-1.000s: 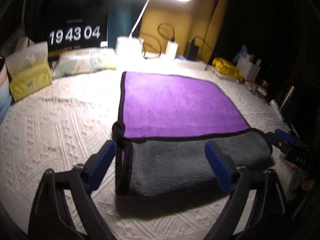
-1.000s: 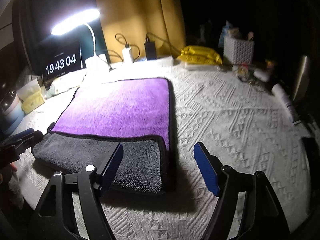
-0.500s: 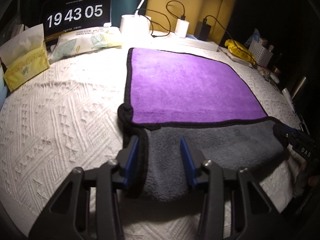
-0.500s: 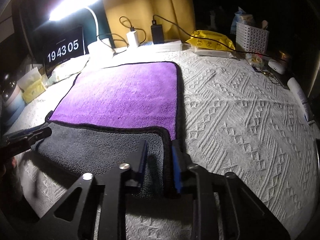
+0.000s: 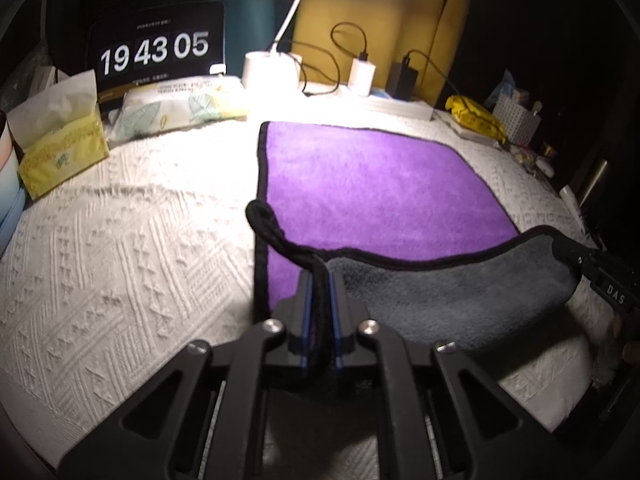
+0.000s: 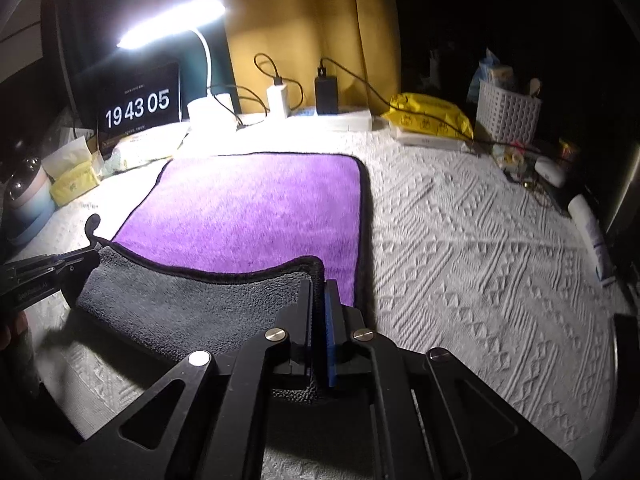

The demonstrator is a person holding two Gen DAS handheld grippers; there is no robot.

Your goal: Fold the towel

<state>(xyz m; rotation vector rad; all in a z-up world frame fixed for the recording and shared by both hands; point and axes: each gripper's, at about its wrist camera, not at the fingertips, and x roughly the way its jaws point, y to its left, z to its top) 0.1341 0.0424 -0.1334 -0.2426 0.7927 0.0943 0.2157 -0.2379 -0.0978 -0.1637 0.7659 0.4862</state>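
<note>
A purple towel (image 5: 372,188) with a grey underside and black hem lies on the white bedspread; it also shows in the right wrist view (image 6: 256,212). Its near part is turned over, grey side up (image 5: 440,292). My left gripper (image 5: 320,280) is shut on the towel's near left corner and holds it lifted. My right gripper (image 6: 319,288) is shut on the near right corner, also lifted. Each gripper shows at the edge of the other's view, the right one (image 5: 592,268) and the left one (image 6: 52,268).
At the back stand a clock display (image 5: 156,50), a lit desk lamp (image 5: 272,68), chargers (image 5: 362,74), a tissue box (image 5: 60,148), a wipes pack (image 5: 180,104), a yellow pack (image 6: 428,120) and a white basket (image 6: 508,112). A bottle (image 6: 592,236) lies at right.
Both grippers went from wide open to shut on the towel's near corners, then lifted them. The grey folded edge now rises off the bedspread and curves upward.
</note>
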